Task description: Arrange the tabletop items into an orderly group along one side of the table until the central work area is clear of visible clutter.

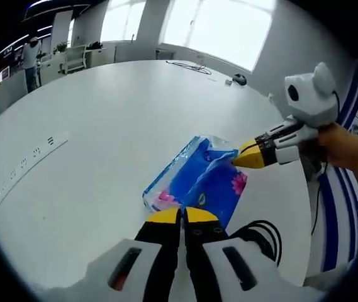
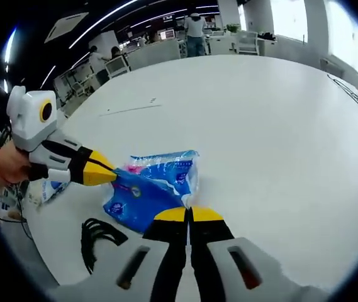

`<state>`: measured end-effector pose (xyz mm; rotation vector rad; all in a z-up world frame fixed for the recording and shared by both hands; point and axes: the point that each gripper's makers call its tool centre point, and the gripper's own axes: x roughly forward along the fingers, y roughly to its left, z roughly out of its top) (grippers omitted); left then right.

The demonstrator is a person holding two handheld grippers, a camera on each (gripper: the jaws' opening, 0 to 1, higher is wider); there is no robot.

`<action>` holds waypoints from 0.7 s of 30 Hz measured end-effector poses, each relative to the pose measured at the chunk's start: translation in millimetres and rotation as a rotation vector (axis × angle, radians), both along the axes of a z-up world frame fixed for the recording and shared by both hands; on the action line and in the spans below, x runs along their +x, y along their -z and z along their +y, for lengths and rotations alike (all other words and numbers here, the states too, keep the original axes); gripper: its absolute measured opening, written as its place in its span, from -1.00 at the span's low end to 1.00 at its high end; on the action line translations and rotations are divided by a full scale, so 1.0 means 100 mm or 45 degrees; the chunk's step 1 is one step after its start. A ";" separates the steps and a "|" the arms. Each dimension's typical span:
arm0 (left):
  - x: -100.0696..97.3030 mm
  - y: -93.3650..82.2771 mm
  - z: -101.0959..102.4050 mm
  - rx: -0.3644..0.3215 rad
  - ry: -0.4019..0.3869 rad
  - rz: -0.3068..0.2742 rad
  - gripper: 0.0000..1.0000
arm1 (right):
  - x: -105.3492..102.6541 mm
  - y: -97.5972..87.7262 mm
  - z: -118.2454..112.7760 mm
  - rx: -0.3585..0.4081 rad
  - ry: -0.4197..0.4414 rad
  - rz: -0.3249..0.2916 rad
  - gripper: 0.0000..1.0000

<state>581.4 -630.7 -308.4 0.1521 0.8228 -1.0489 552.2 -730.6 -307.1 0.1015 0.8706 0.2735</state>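
A blue tissue pack point(image 1: 199, 181) with pink flowers, in a clear wrapper, lies near the edge of the white round table point(image 1: 103, 126). My left gripper point(image 1: 182, 216) has its yellow jaws pressed together at the pack's near edge. From the right, my right gripper point(image 1: 236, 158) is shut on the pack's far corner. In the right gripper view the pack point(image 2: 150, 189) lies just ahead of my right gripper point(image 2: 189, 214), whose jaws are together at its wrapper corner. There my left gripper point(image 2: 112, 175) meets the pack's left end, with a hand behind it.
A black cable point(image 1: 263, 234) coils on the table beside the pack, also seen as the cable point(image 2: 95, 236). Another small white-and-blue pack point(image 2: 45, 189) sits at the table edge. Flush sockets point(image 1: 35, 152) and a dark mouse point(image 1: 239, 79) lie farther off. People stand in the background.
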 end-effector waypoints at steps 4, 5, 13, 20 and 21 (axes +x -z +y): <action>-0.01 0.05 0.01 0.006 -0.001 0.007 -1.00 | -0.02 0.05 0.01 0.004 0.000 0.014 -1.00; -0.01 0.07 0.01 0.009 -0.002 0.010 -1.00 | -0.02 0.06 0.02 0.007 0.003 0.016 -1.00; -0.03 0.11 0.00 0.006 -0.001 0.020 -1.00 | -0.05 0.14 0.00 0.004 0.007 0.036 -1.00; -0.04 0.12 0.01 0.012 0.012 0.012 -0.94 | -0.06 0.17 -0.01 -0.003 0.014 0.038 -1.00; -0.04 0.12 0.01 0.012 0.011 0.013 -0.92 | -0.06 0.17 -0.02 -0.006 0.015 0.037 -1.00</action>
